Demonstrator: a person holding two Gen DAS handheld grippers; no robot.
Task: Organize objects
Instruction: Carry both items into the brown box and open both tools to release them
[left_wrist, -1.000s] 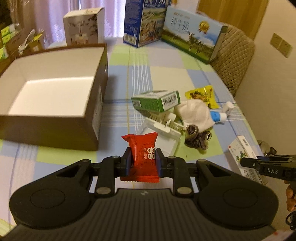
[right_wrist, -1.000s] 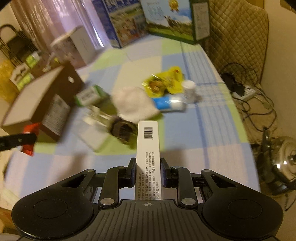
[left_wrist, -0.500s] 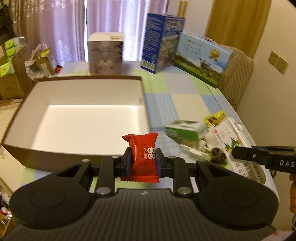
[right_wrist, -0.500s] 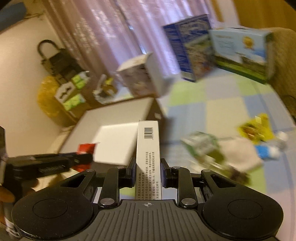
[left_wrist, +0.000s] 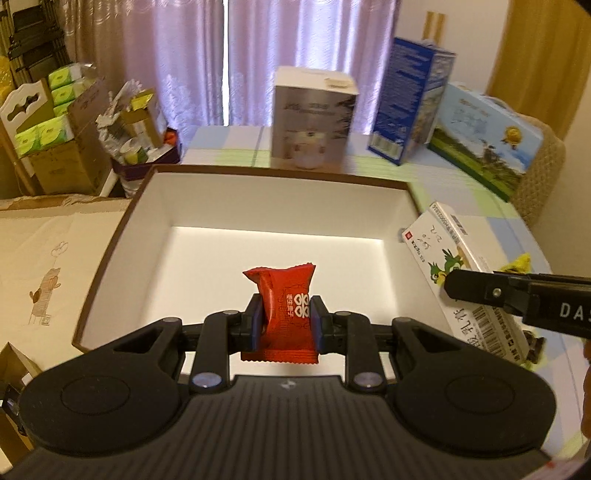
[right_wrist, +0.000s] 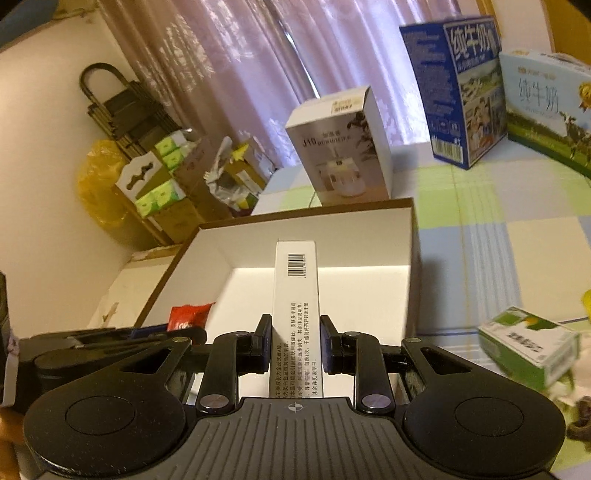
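One open cardboard box (left_wrist: 155, 206), one red packet (left_wrist: 286, 306), two milk cartons (right_wrist: 458, 92), one humidifier box (right_wrist: 340, 144).

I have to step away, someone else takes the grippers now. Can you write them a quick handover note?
Left gripper: shut on a red packet, over the open box.
Right gripper: shut on a white carton, also over the box's near edge.
Done: both items carried to the box; nothing lies in it yet.
Left: release both inside, then fetch the green carton and the other items on the table.
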